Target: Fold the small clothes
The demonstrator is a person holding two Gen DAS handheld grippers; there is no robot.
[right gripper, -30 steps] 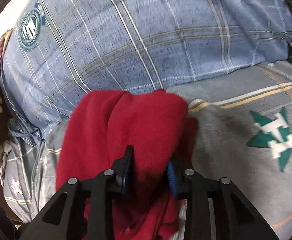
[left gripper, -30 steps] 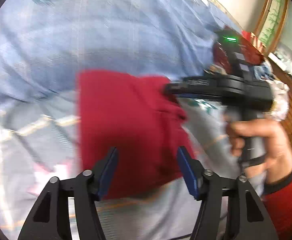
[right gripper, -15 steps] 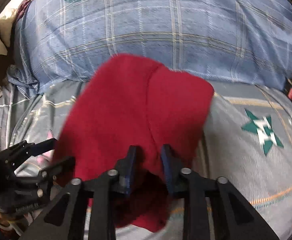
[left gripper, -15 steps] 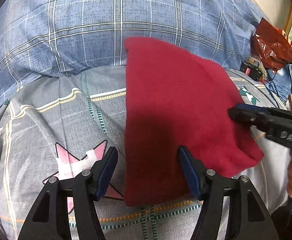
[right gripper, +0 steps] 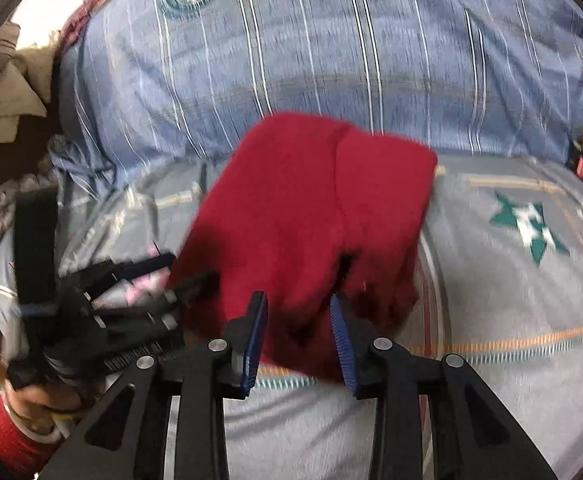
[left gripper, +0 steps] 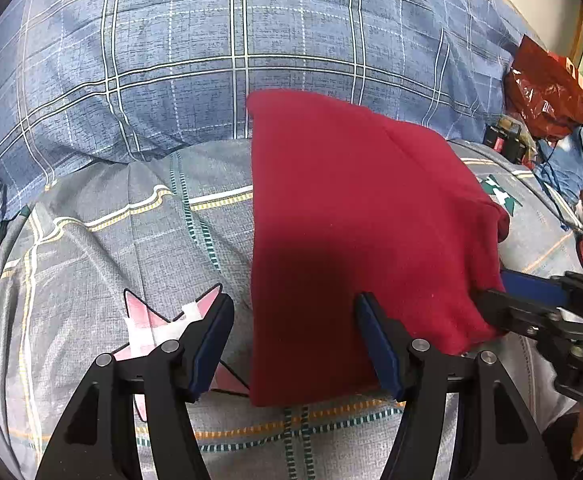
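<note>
A small red garment (left gripper: 355, 232) lies folded flat on the grey bedcover (left gripper: 131, 240); it also shows in the right wrist view (right gripper: 311, 216). My left gripper (left gripper: 293, 340) is open and empty, its jaws straddling the garment's near left edge just above the cloth. My right gripper (right gripper: 298, 328) is open at the garment's near right edge, with the cloth lying between its jaws but not pinched. The right gripper shows from the side in the left wrist view (left gripper: 531, 300), and the left gripper shows in the right wrist view (right gripper: 159, 276).
A big blue plaid pillow (left gripper: 231, 40) lies behind the garment. A red plastic bag (left gripper: 547, 88) and small clutter sit at the far right. A pink star patch (left gripper: 159, 320) and a green star patch (right gripper: 527, 224) mark the bedcover. Beige cloth (right gripper: 3, 92) lies far left.
The right gripper has opened and let go of the red garment, which now lies flat on the bedcover. The left gripper stays open and has settled at the garment's near edge.
</note>
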